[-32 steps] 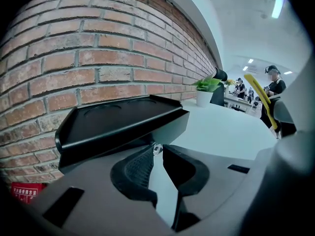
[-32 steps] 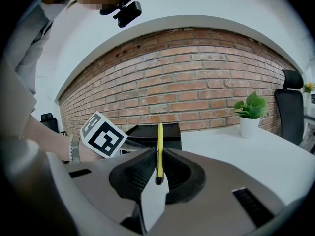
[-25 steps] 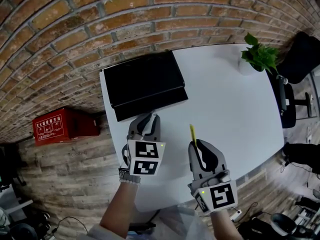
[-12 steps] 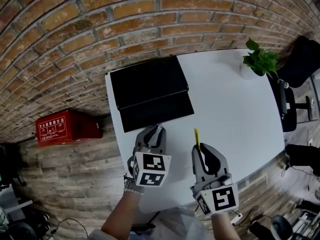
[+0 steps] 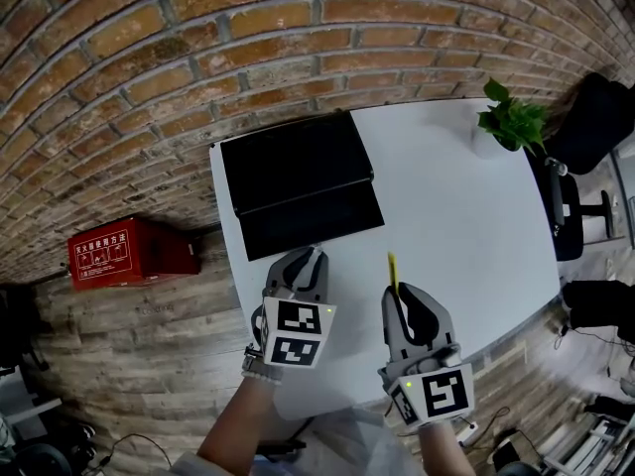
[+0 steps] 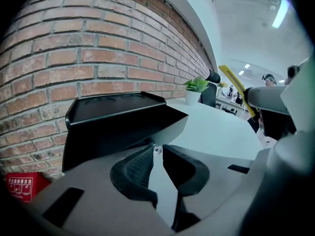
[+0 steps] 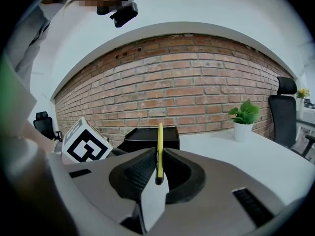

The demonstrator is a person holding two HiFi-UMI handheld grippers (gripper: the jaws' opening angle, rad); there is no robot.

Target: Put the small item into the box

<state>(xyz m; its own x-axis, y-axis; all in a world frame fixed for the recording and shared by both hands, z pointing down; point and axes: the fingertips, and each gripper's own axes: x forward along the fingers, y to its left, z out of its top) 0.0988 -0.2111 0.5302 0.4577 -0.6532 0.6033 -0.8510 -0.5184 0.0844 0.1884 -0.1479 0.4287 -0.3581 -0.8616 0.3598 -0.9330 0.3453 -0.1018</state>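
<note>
A black box (image 5: 298,172) lies at the far left corner of the white table (image 5: 456,206), against the brick wall. My left gripper (image 5: 316,253) sits at the box's front edge. In the left gripper view its fingertips (image 6: 155,149) are pinched on a small pale tab at the foot of the box (image 6: 113,117). My right gripper (image 5: 397,291) hovers to the right and is shut on a thin yellow stick (image 5: 393,271). The stick (image 7: 160,141) stands upright between the jaws and points toward the box (image 7: 150,134).
A potted green plant (image 5: 511,122) stands at the table's far right corner. A black office chair (image 5: 585,117) is beyond it. A red case (image 5: 124,251) lies on the floor to the left of the table. White tabletop lies between the box and the plant.
The head view has shifted slightly. Both grippers keep their places relative to the box, and the right one still holds the yellow stick.
</note>
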